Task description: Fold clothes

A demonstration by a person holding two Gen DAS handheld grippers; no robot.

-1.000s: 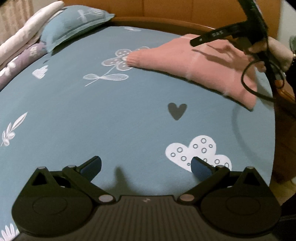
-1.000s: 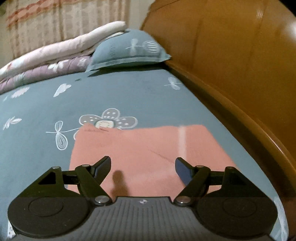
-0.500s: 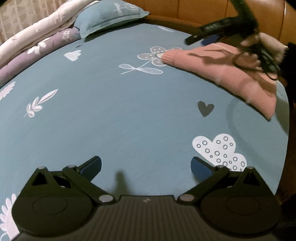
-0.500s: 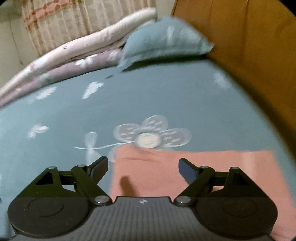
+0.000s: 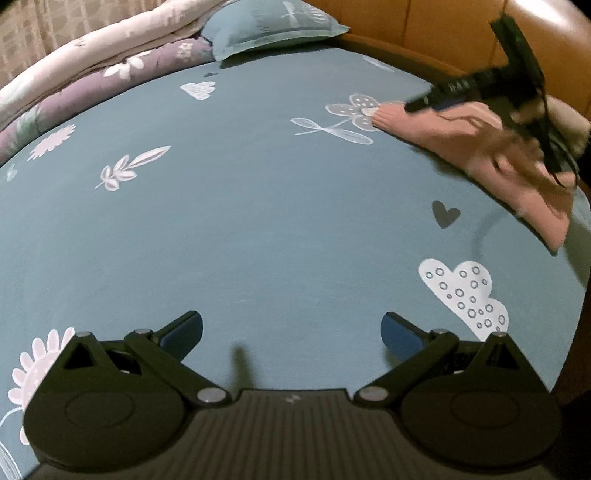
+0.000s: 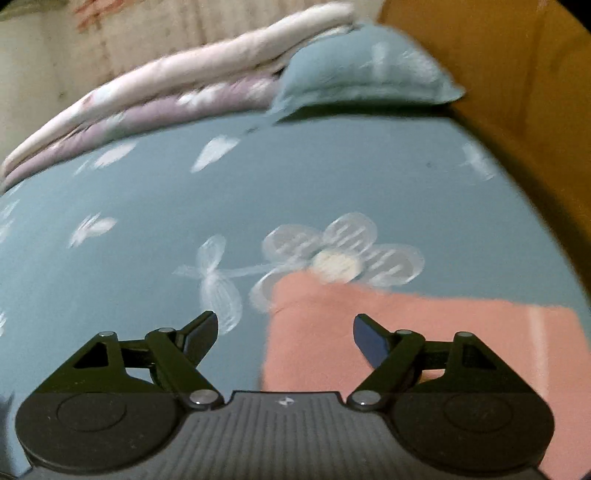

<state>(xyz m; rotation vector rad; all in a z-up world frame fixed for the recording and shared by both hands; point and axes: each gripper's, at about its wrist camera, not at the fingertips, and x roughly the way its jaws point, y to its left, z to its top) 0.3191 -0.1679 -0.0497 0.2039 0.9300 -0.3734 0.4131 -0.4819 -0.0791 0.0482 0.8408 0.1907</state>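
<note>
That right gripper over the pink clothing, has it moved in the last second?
Yes. The right gripper has slid left toward the pink clothing's end beside the printed flower; a second ago both its fingers were over the cloth.

Teal patterned bed, folded pink garment, pillow, quilts

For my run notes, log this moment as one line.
task: fold clothes | pink garment: folded flat on bed sheet | right gripper: above garment's corner, jaws closing, nothing gripped | left gripper: open, over bare sheet
</note>
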